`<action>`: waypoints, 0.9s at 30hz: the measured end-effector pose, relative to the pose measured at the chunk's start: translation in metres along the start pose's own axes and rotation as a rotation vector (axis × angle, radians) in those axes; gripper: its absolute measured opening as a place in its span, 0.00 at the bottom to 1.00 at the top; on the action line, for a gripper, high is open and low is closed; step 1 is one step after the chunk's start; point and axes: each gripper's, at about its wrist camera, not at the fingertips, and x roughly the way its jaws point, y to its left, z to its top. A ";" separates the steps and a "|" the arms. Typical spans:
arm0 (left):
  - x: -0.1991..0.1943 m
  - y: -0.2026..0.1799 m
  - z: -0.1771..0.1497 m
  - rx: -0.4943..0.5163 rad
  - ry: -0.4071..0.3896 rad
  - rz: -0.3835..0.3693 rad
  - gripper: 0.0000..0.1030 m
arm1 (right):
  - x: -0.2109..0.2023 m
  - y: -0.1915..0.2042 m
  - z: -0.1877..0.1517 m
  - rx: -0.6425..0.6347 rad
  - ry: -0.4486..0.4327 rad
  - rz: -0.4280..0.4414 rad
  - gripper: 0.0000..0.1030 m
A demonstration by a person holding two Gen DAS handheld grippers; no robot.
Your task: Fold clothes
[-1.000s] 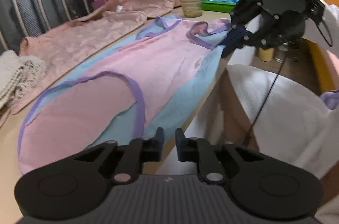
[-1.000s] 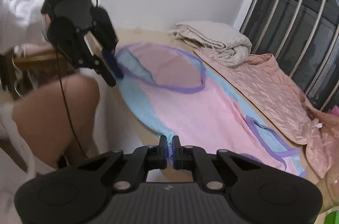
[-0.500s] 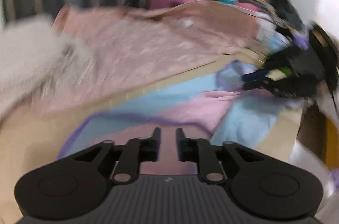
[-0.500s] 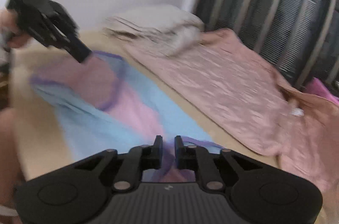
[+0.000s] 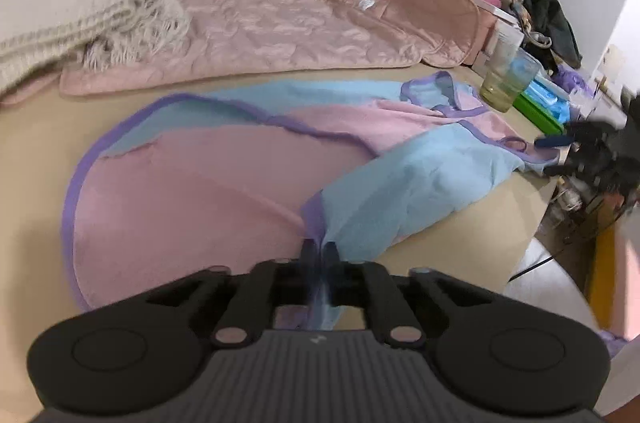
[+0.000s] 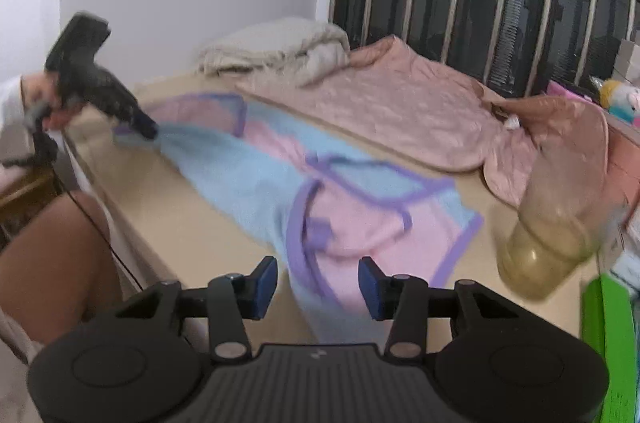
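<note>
— Looking through my left wrist camera: my left gripper (image 5: 319,255) is clamped on the purple-trimmed hem of the pink and light-blue knit dress (image 5: 224,179), and a blue panel is drawn over the pink middle toward me. I judge that pinch is there to carry one side across for a lengthwise fold.

— Where does the rest of it lie?

— Spread on the tan wooden surface (image 5: 472,243), straps toward the clear plastic cup of yellowish liquid (image 5: 507,81). A quilted pink satin jacket (image 5: 280,27) and a cream fringed knit blanket (image 5: 72,11) sit behind it, apart from the fold.

— And the right wrist view?

— My right gripper (image 6: 318,283) has its blue pads spread wide, holding nothing, just above the strap end of the dress, which lies between them. I read that as poised to take that end so both ends travel together. The cup stands just beside the neckline; I'd call it a spill risk.
</note>
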 end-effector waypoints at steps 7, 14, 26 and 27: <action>-0.014 -0.004 0.016 0.050 -0.056 -0.022 0.03 | 0.004 -0.003 -0.022 0.004 0.048 -0.033 0.03; -0.001 0.011 0.023 0.022 -0.013 0.016 0.23 | 0.031 -0.031 0.014 -0.022 0.052 -0.171 0.08; -0.025 0.023 -0.021 -0.058 -0.054 0.026 0.22 | 0.019 -0.015 0.003 0.060 -0.035 -0.143 0.36; -0.024 0.022 -0.020 -0.053 -0.057 0.015 0.10 | 0.024 -0.014 -0.001 0.062 -0.023 -0.136 0.36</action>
